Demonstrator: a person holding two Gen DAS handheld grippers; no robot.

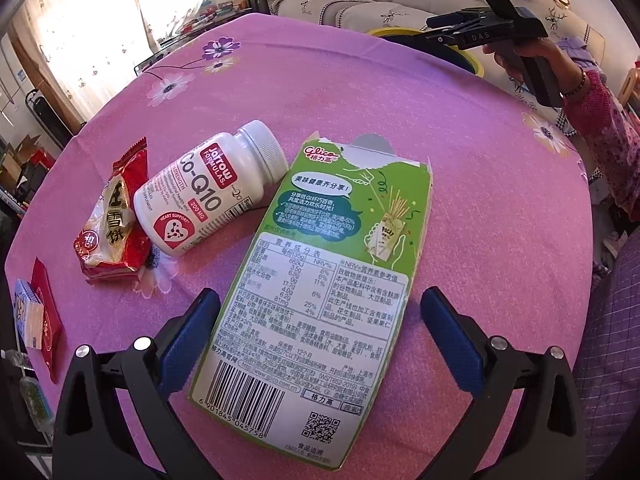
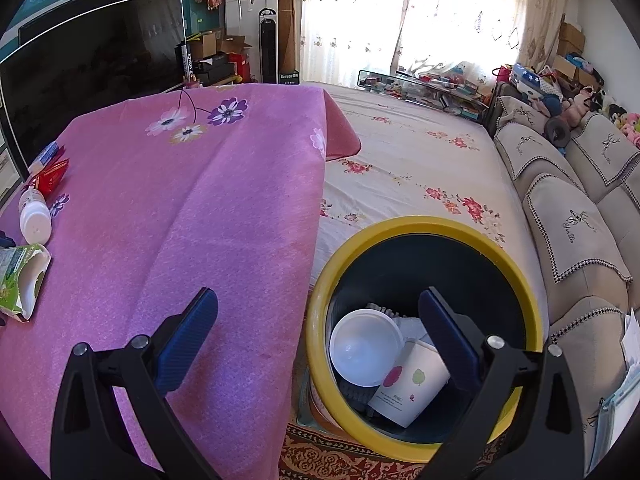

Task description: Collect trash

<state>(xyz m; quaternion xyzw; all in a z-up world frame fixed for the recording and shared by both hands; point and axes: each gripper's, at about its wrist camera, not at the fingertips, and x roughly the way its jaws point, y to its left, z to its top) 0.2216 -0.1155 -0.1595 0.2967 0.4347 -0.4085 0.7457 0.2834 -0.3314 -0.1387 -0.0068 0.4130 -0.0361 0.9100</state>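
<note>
A flattened green cardboard snack box (image 1: 316,280) with a torn top flap lies printed side up on the pink flowered tablecloth (image 1: 360,92), its lower part between the two blue pads of the left gripper (image 1: 320,320), whose jaws stand wide and clear of the box on both sides. Just left of the box a white plastic supplement bottle (image 1: 204,188) lies on its side, its cap nearly meeting the box's top corner; a red foil snack packet (image 1: 114,220) touches the bottle's far side. A small red packet (image 1: 46,320) sits at the cloth's left edge. Beyond the box the cloth is bare up to its far edge. The right gripper (image 2: 318,340), jaws wide and empty, straddles that edge above a yellow-rimmed dark bin (image 2: 424,224) standing beside the table, holding a white plastic lid (image 2: 366,346) and a paper cup (image 2: 408,388).
</note>
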